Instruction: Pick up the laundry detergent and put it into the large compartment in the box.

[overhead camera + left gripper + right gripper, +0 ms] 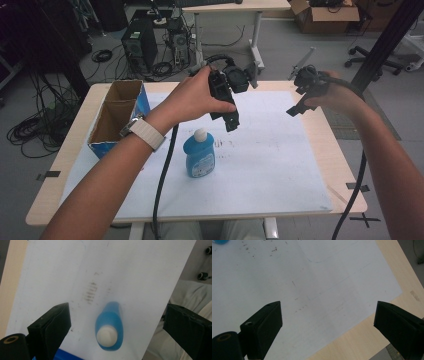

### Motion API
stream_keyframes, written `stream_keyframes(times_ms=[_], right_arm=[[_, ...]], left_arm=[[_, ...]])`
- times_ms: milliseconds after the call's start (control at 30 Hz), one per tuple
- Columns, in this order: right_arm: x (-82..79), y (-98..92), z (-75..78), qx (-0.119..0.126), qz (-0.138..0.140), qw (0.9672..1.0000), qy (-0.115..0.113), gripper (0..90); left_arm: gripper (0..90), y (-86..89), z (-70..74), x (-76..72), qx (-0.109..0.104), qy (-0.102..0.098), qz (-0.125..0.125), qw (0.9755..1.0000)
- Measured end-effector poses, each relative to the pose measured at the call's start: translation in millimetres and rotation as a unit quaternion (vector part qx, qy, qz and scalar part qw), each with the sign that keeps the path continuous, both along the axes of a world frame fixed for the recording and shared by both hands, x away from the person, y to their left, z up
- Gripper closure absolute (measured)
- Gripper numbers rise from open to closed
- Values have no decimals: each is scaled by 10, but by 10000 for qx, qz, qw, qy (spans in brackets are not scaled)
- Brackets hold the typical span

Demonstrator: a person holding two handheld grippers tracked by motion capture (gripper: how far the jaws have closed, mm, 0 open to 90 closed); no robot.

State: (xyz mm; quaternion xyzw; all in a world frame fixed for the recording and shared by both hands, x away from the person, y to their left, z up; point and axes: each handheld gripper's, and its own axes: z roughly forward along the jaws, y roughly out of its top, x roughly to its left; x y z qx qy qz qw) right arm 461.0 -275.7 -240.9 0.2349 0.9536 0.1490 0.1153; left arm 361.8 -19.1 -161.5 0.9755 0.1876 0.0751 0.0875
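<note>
We hold the left gripper (231, 121) above the table with its jaws spread wide, and in the left gripper view they frame a blue bottle (110, 325) from above, touching nothing. The bottle (199, 153) stands upright on the white sheet (270, 150), near the middle of the table and just below that gripper; it is a squat, flattened blue bottle with a rounded white cap (200, 134) and a pale label on its front, whose writing is too small for us to read. The right gripper (296, 109) hangs over the sheet's far right part, well apart from the bottle, its jaws also wide apart and empty. The sheet carries faint dark smudges (91, 292) and thin pencil-like lines. At the table's left edge sits an open cardboard box (117, 116) with blue sides. The wooden table (345, 165) shows around the sheet. Beyond it we see a computer tower (140, 47) and tangled cables on the floor.
</note>
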Motion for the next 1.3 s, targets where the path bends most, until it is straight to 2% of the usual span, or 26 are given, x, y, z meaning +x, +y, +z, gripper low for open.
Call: stream_keyframes(times_ms=[100,467,967,1300], right_arm=[[-8,3,-5,-24,13,10000,9,80],[-37,-14,-1,-69,3,10000,-5,77],[-72,5,0,-74,27,10000,-4,78],[-84,37,-10,-93,70,9999,2,79]], left_arm=[[80,34,38,-16,1,-33,172,9998],[79,160,50,-32,18,-58,489,9988],[71,350,-71,-58,-65,-3,941,9955],[66,414,-194,-48,-62,91,954,9954]])
